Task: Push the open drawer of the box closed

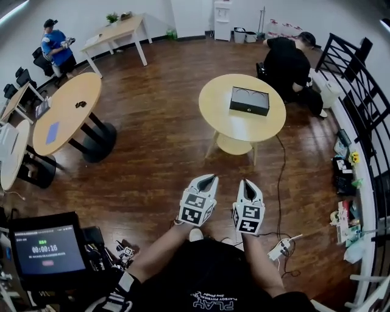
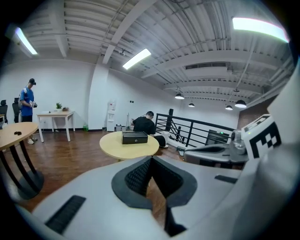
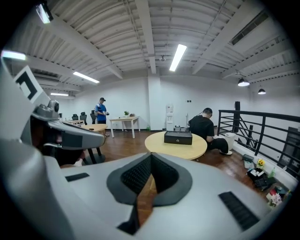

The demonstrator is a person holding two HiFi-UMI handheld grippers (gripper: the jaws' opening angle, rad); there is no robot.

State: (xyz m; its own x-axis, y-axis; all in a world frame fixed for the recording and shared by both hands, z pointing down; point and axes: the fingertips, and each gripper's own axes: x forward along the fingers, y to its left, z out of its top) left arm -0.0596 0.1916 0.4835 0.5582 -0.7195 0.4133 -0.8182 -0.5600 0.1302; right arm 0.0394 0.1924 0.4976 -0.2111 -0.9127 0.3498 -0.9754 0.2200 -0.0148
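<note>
A pale round table (image 1: 226, 122) stands on the wooden floor (image 1: 158, 152) at about 1 o'clock in the head view, and the only thing on its top is a black box (image 1: 249, 100), set toward the table's 1 o'clock edge. At 9 o'clock a longer oval table (image 1: 67, 91) carries a small dark object (image 1: 80, 104) and a blue sheet (image 1: 52, 132), well apart. At 11 o'clock a rectangular table (image 1: 119, 30) bears a potted plant (image 1: 112, 17) at its far end.
</note>
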